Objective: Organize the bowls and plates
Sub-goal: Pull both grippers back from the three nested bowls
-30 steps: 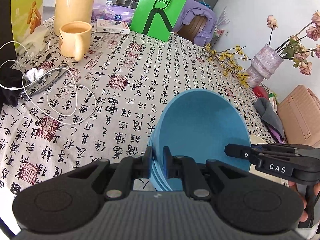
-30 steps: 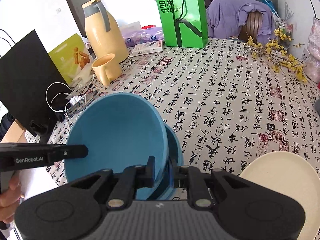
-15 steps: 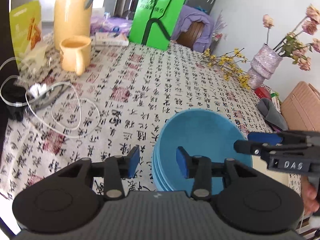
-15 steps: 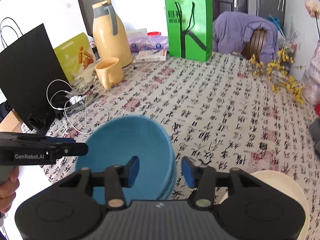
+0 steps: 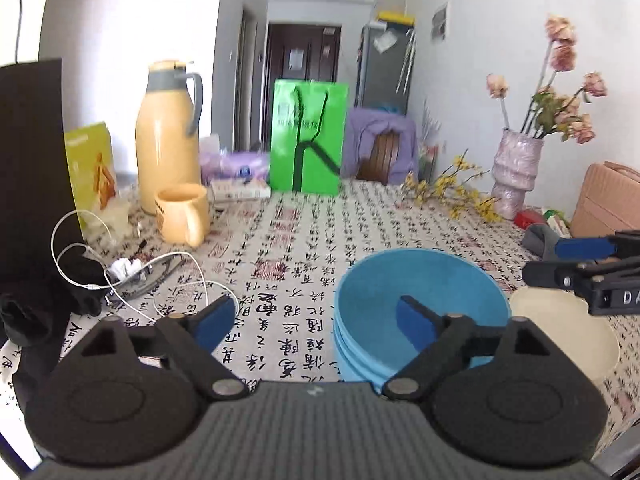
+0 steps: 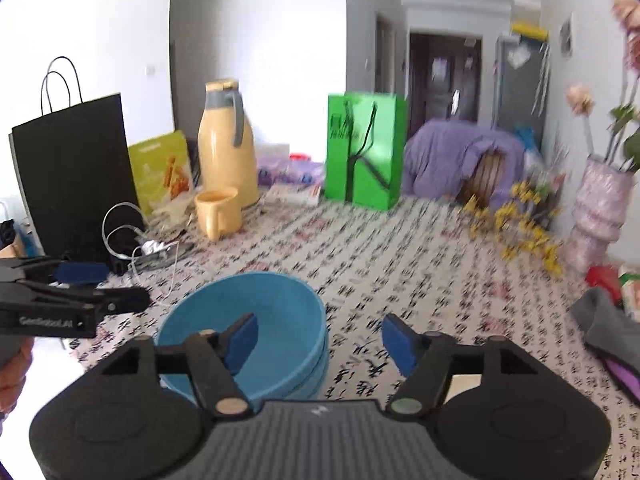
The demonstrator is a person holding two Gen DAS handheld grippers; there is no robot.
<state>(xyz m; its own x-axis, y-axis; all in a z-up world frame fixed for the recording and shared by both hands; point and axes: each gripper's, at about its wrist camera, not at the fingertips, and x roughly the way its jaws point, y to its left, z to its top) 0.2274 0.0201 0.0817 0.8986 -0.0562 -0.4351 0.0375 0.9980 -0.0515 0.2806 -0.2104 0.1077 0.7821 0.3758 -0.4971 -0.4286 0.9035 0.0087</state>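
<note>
From my left gripper point(image 5: 316, 322) I read the jaws as opening, pads wide apart and pressing on nothing — one blue pad sits over bare tablecloth point(image 5: 304, 236) to the left of the blue bowl stack point(image 5: 416, 292), the other is seen against the stack's inside, clear of its rim. The stack sits upright on the cloth, nested bowls showing as ridges at its side. Left of the stack and farther back: white cable point(image 5: 80, 264), yellow mug point(image 5: 182, 214), yellow thermos point(image 5: 168, 136), green bag point(image 5: 308, 136). Just right of the stack, touching or nearly so, lies a cream plate point(image 5: 560, 328). My right gripper point(image 6: 320, 338) is opening too, nothing between its pads — left pad seen against the stack, right pad over the cloth.
</note>
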